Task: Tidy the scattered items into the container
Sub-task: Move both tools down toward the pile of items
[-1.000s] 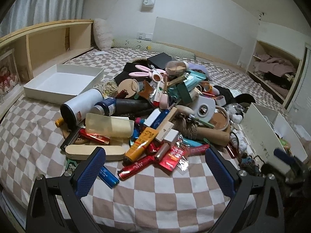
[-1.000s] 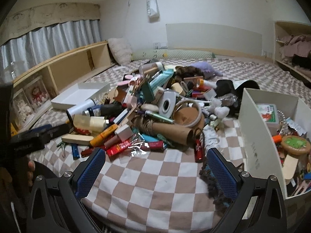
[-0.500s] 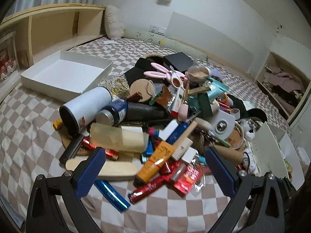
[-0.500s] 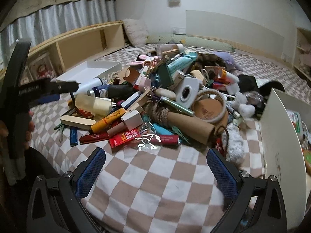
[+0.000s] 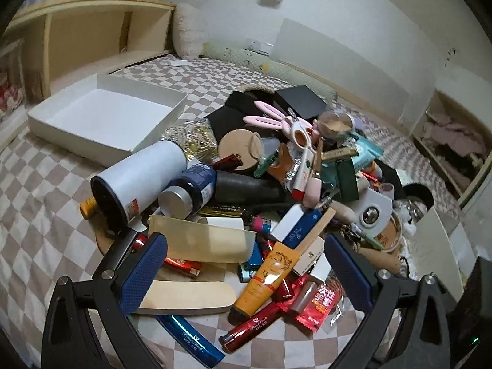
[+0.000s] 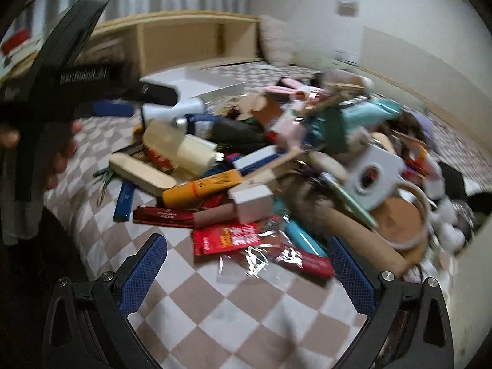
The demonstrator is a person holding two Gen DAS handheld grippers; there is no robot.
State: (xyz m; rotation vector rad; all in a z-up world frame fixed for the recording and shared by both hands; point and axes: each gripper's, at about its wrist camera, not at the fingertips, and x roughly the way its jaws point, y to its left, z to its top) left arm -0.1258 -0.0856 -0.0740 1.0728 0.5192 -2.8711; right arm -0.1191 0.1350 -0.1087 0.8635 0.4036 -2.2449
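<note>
Left gripper (image 5: 246, 272) spread wide, empty, low over near edge of pile (image 5: 261, 190); orange tube (image 5: 267, 278) between its pads. Right gripper (image 6: 247, 272) also wide, empty, red packet (image 6: 229, 238) just ahead. Left view alone shows white tray (image 5: 101, 120) clearly; right view blurred, shows hand (image 6: 61, 153).

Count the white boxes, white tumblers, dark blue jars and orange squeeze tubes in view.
White cardboard boxes: 2, the shallow open tray and the tall-walled container
White metal tumbler lying on its side: 1
Dark blue silver-lidded jar: 1
Orange squeeze tube: 1
Total: 5
</note>
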